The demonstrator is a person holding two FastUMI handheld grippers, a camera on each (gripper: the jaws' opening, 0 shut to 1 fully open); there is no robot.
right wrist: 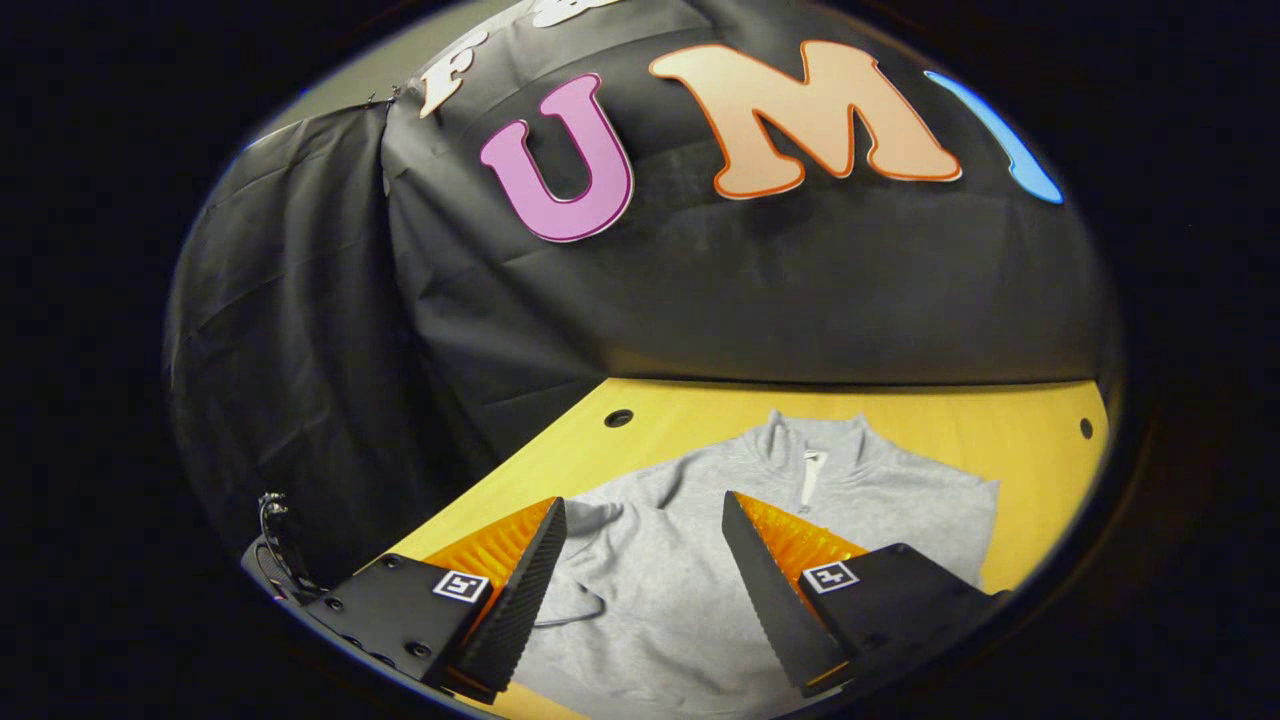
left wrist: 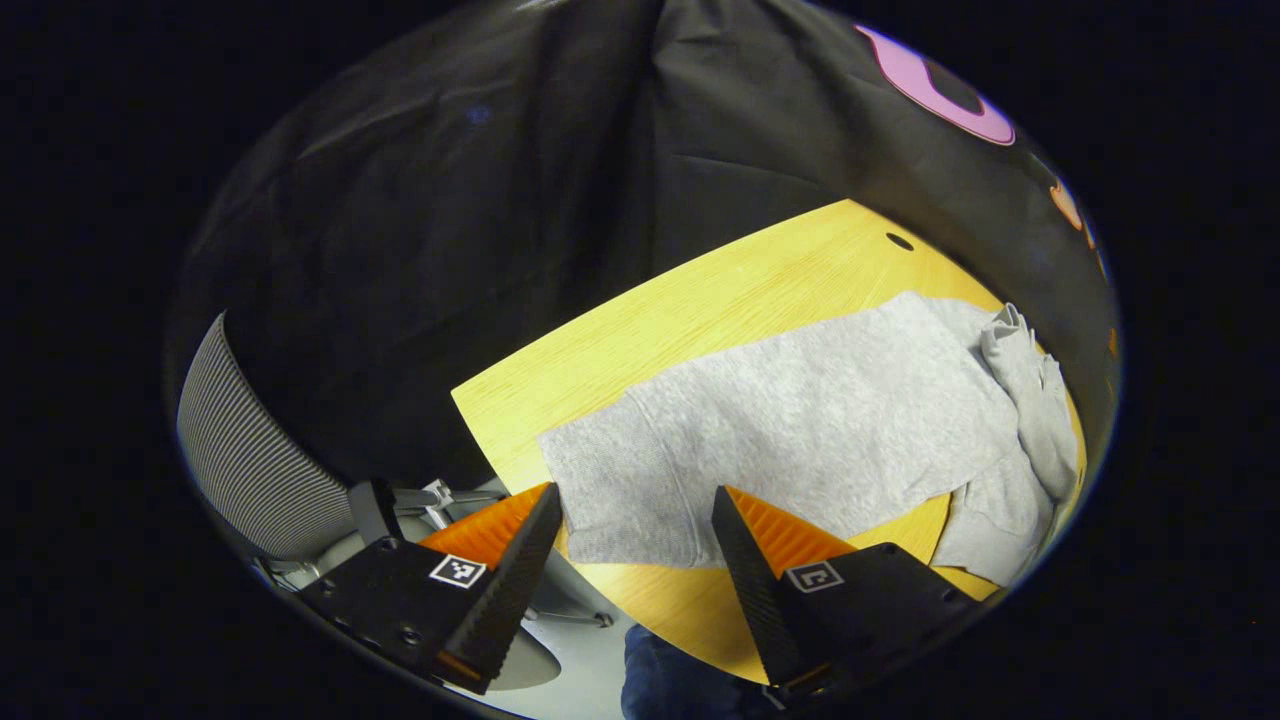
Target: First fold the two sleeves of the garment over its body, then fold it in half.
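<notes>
On table (left wrist: 640, 330): garment (left wrist: 800, 420) flat, one sleeve (left wrist: 1030, 400) bunched over body | other sleeve unclear, half-fold pending | left gripper (left wrist: 637, 520) spread, empty | right gripper (right wrist: 643, 530) spread, empty

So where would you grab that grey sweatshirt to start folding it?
Probably by a sleeve end. In the left gripper view the sweatshirt lies flat on the wooden table, with one sleeve bunched along its far side. Those raised folds offer an edge; come from outside, fingers either side, then carry it over the body.
</notes>
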